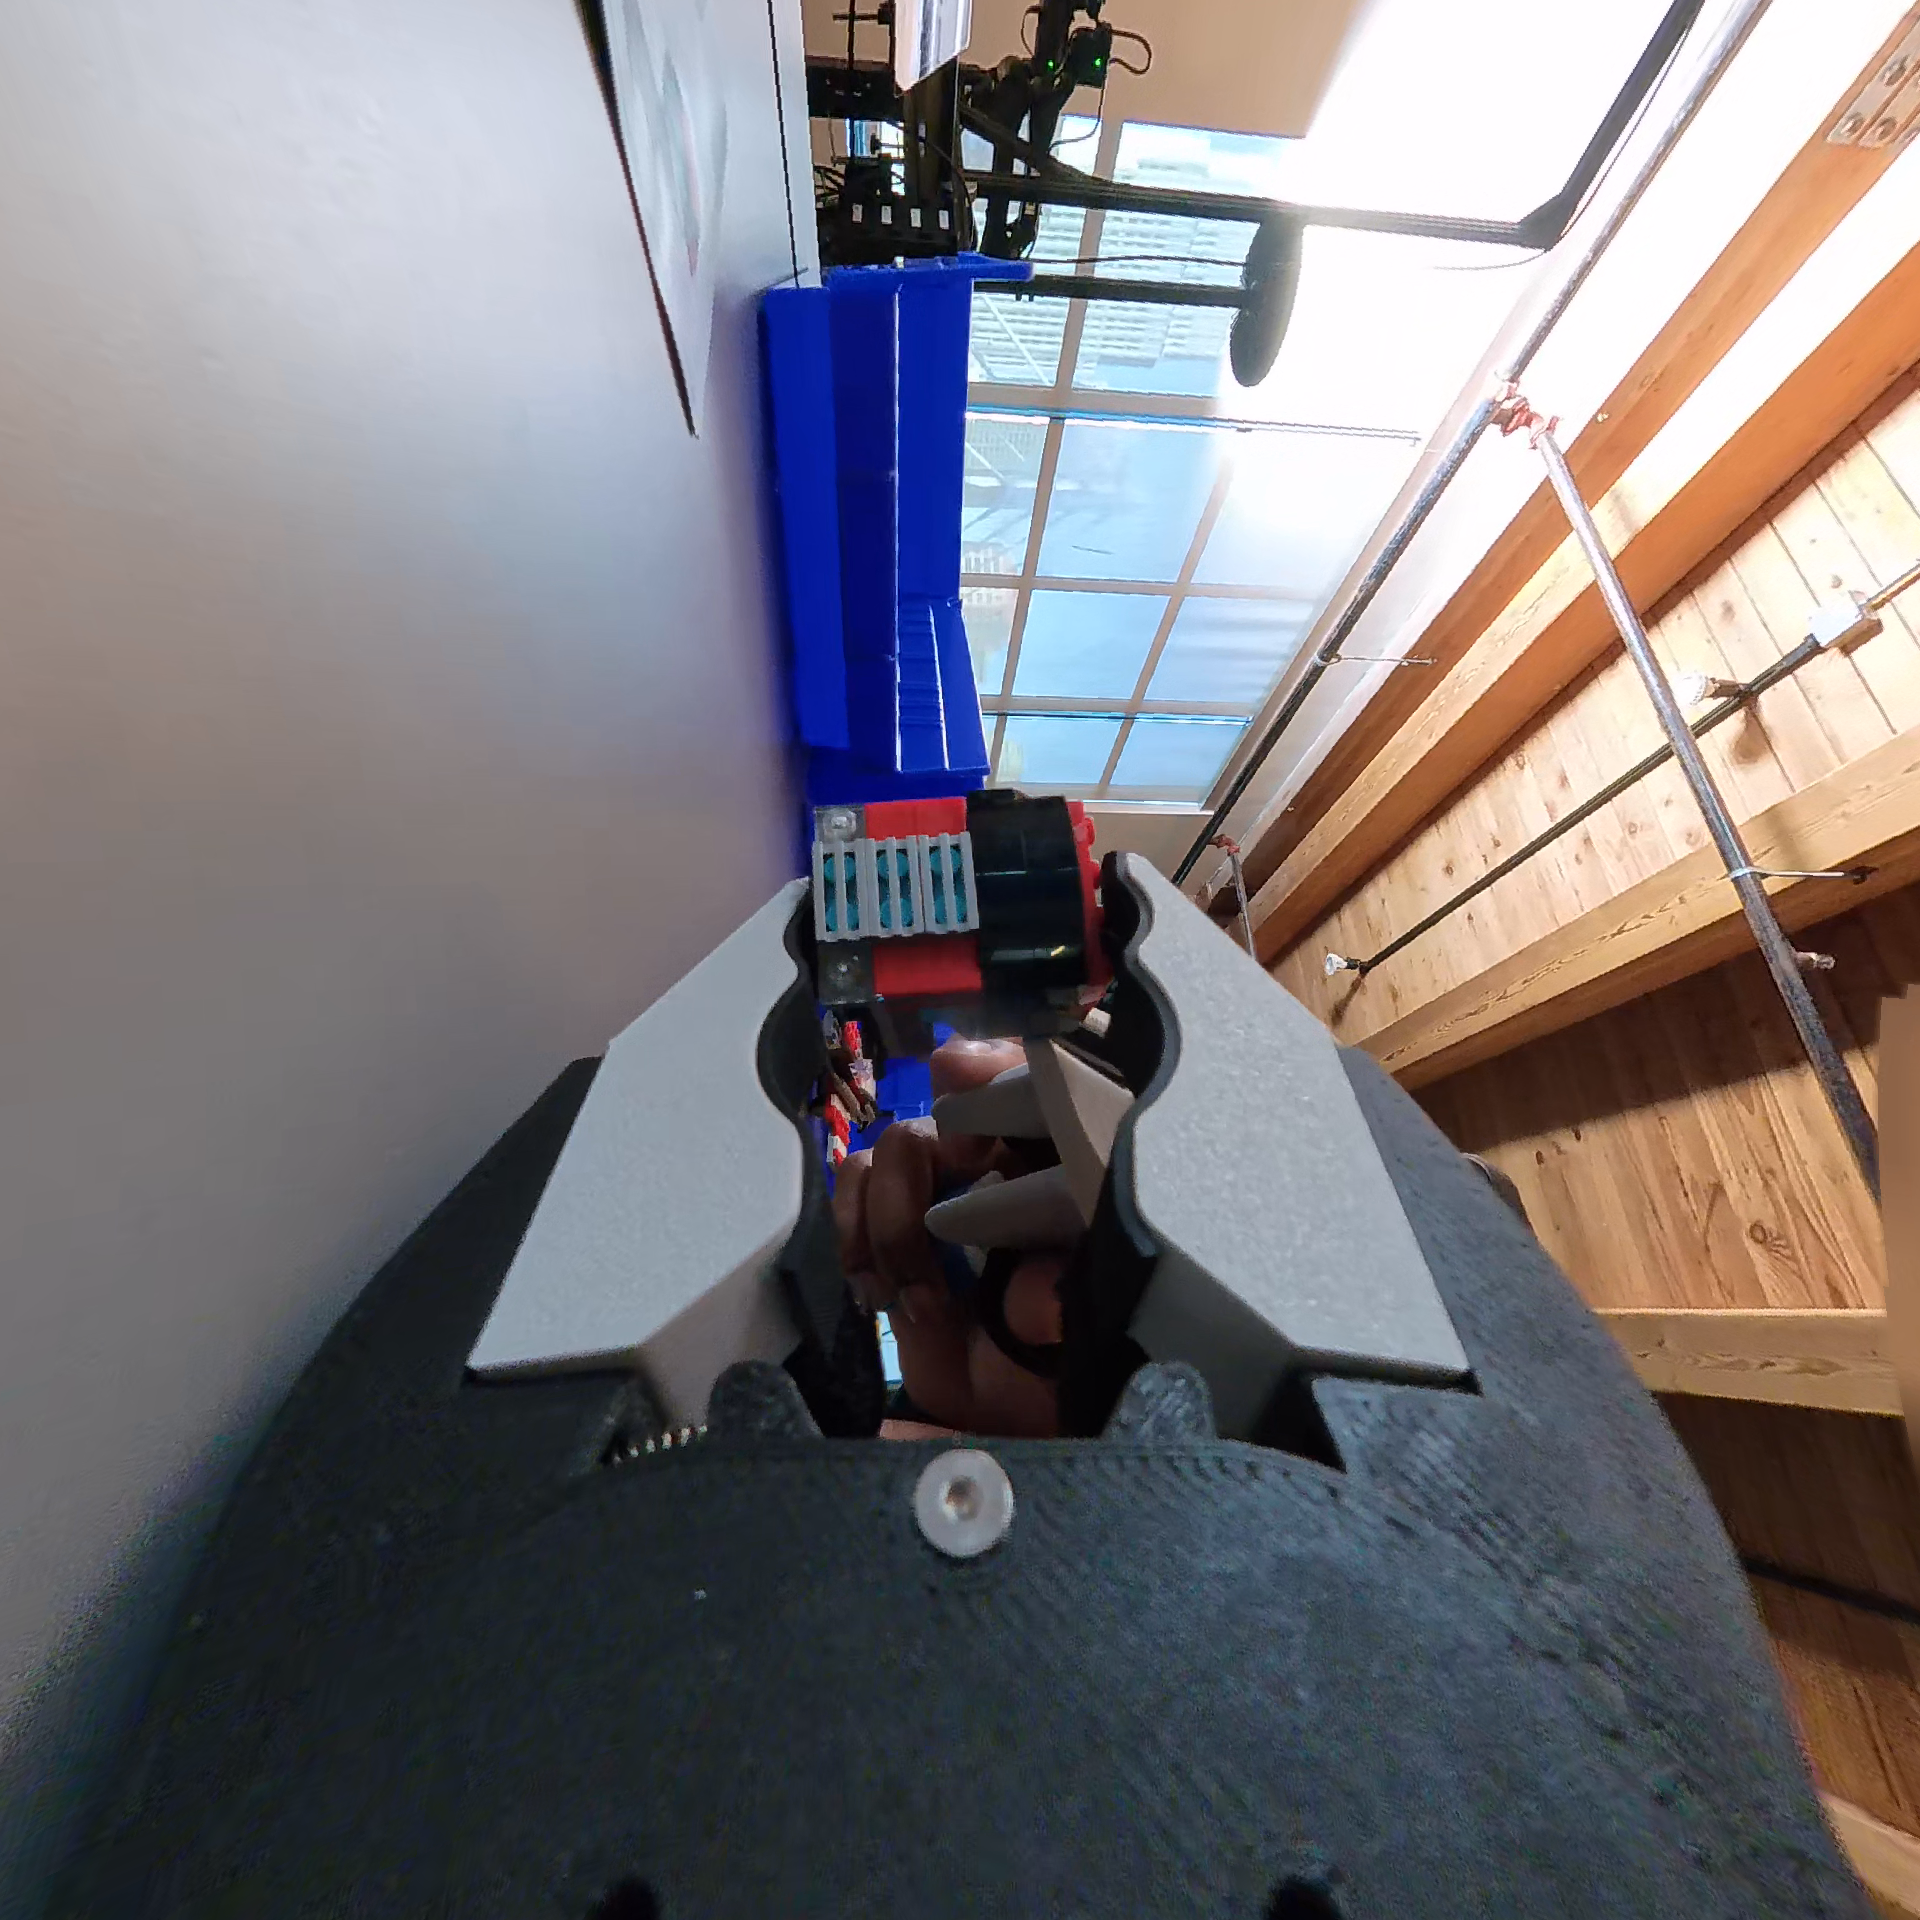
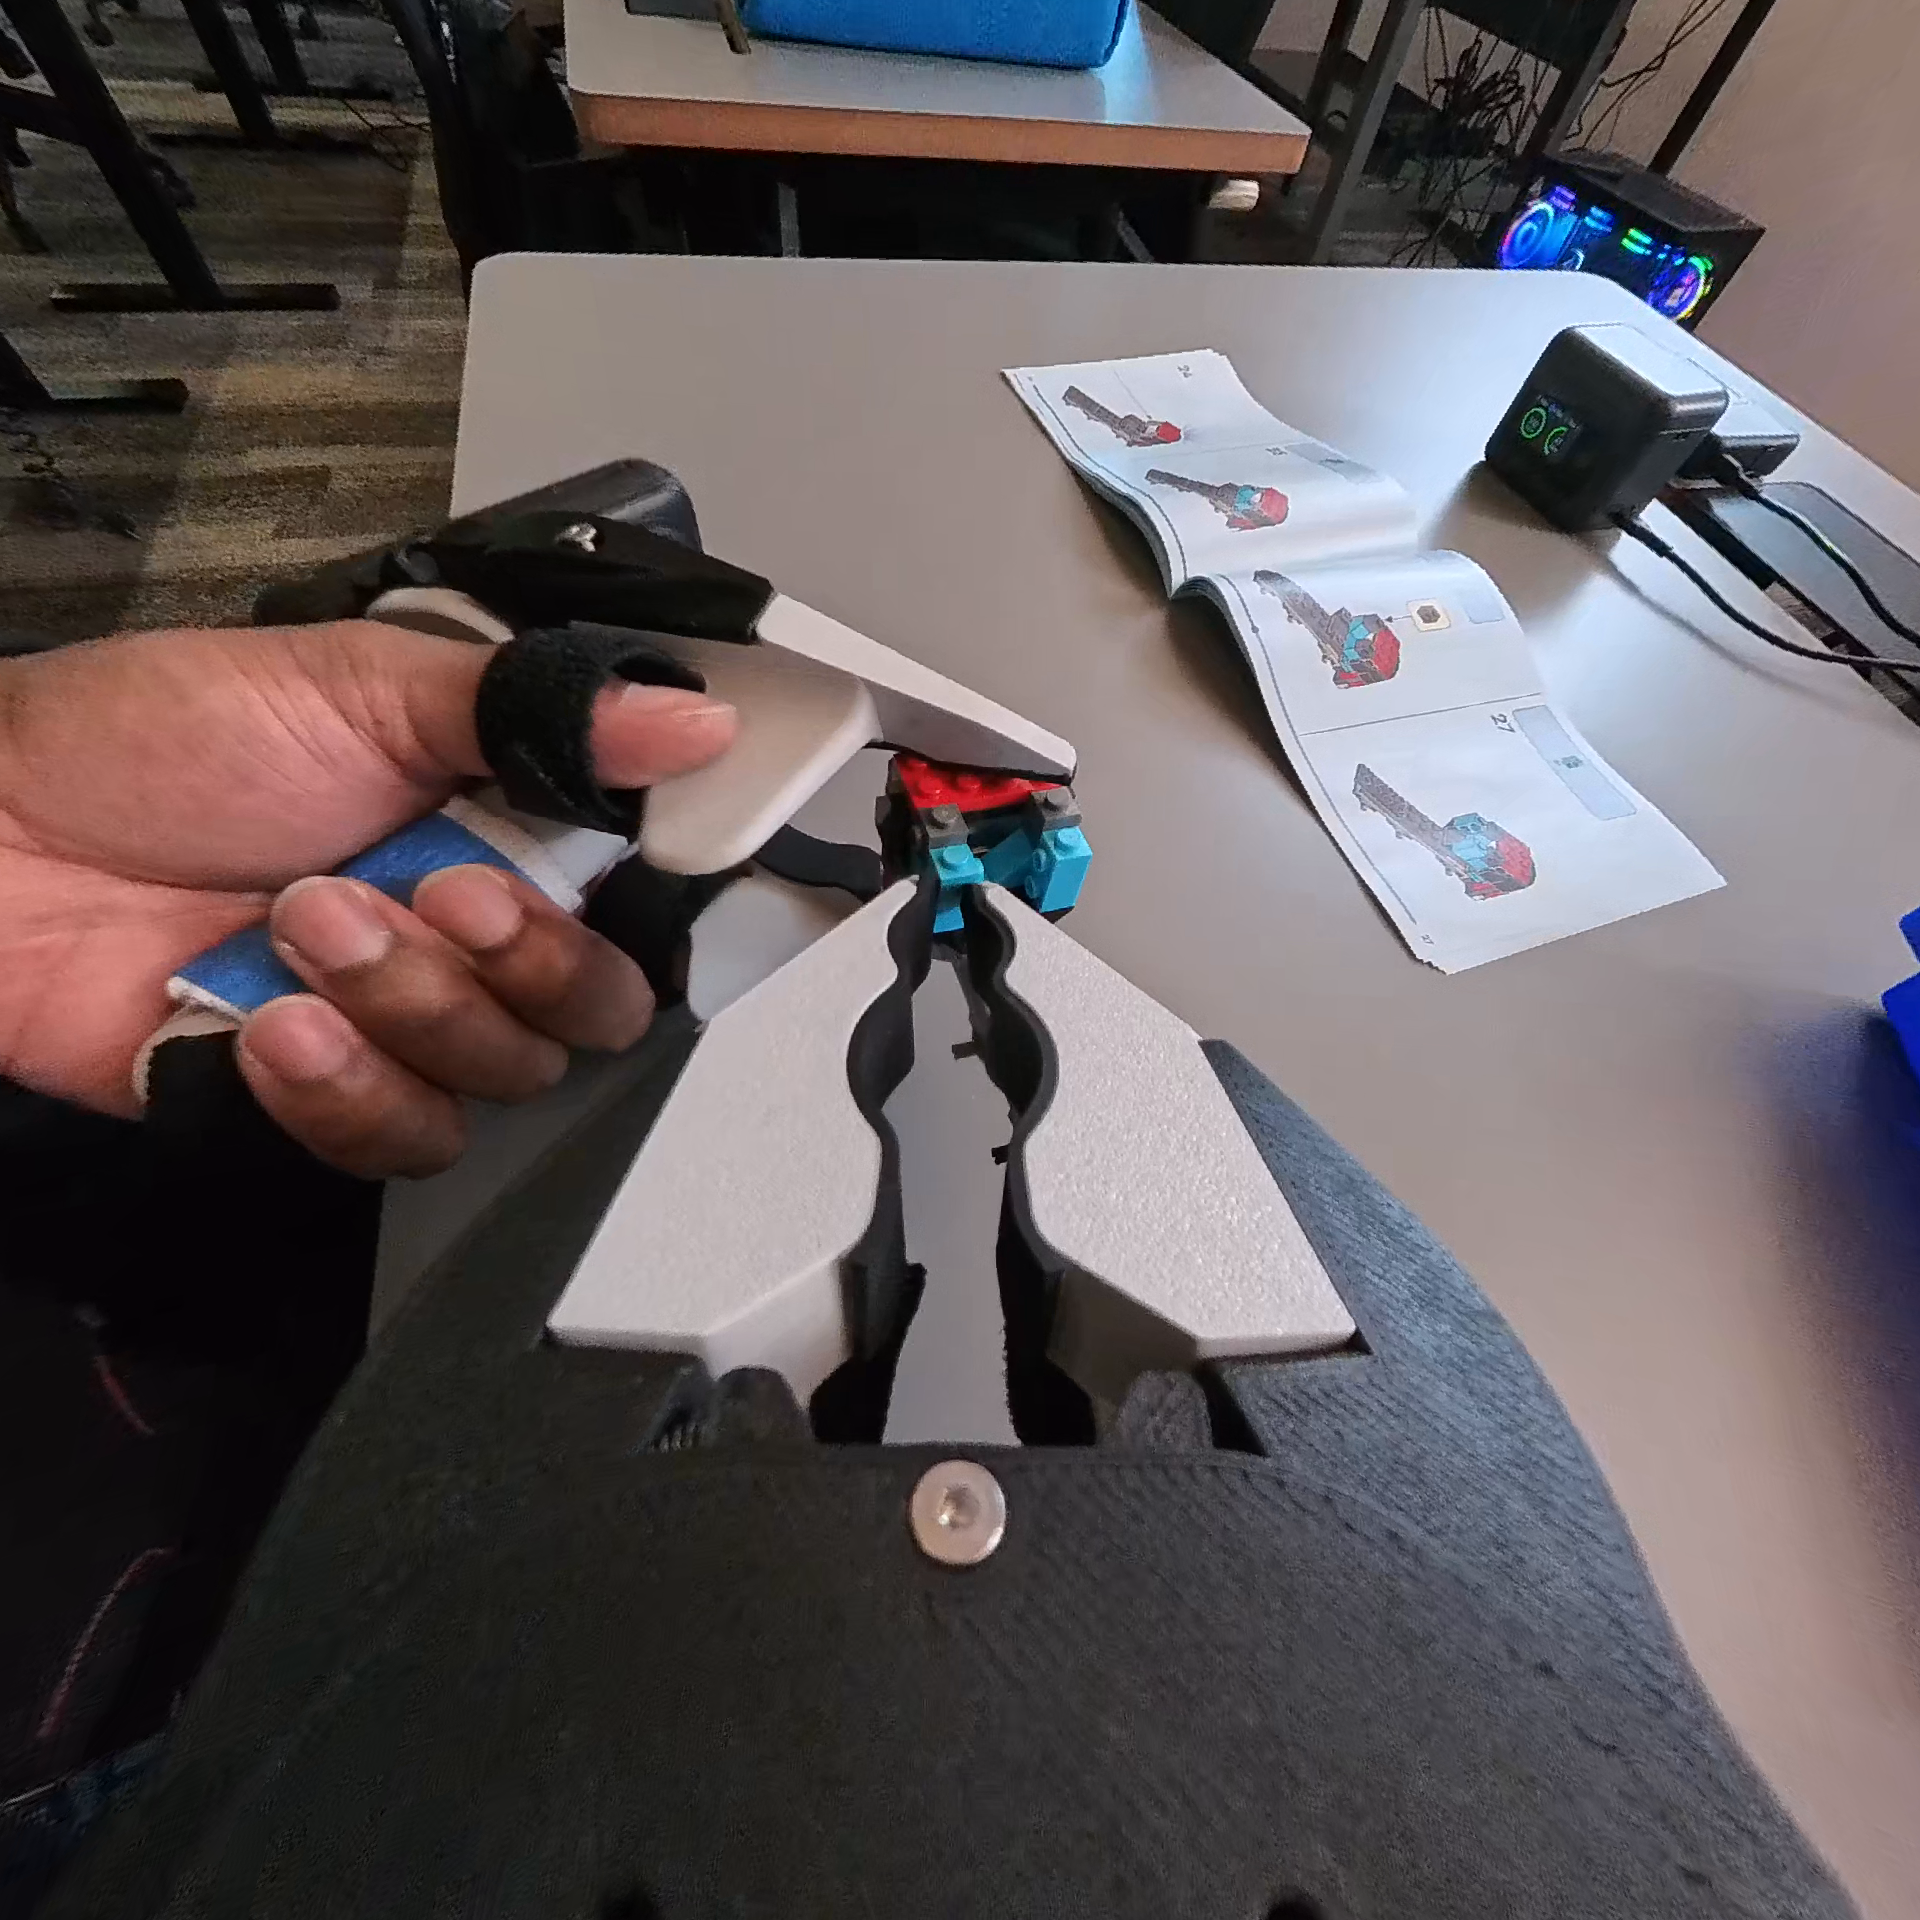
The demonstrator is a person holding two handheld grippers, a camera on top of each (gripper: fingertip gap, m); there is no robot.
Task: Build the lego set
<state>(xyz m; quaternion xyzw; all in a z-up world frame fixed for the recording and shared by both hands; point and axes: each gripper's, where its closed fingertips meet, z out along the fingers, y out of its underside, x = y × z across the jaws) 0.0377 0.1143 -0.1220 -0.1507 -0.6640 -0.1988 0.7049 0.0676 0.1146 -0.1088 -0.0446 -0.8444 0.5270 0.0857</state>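
Note:
A small lego model (image 1: 935,904) of red, black, grey and teal bricks is held in the air between both grippers. My left gripper (image 1: 961,883) is shut on it, one finger on each side. In the right wrist view the model (image 2: 977,821) hangs above the grey table (image 2: 831,416). The left gripper's upper finger (image 2: 831,686) presses on its red top. My right gripper (image 2: 948,891) is closed down on the model's teal lower part. A hand (image 2: 312,831) holds the left gripper.
An open instruction booklet (image 2: 1382,644) lies on the table to the right. A black charger box (image 2: 1600,426) with cables stands at the far right. A blue bin (image 1: 883,499) sits on the table, its corner showing at the right edge (image 2: 1901,997). Less than 4 cm separates the two grippers' tips.

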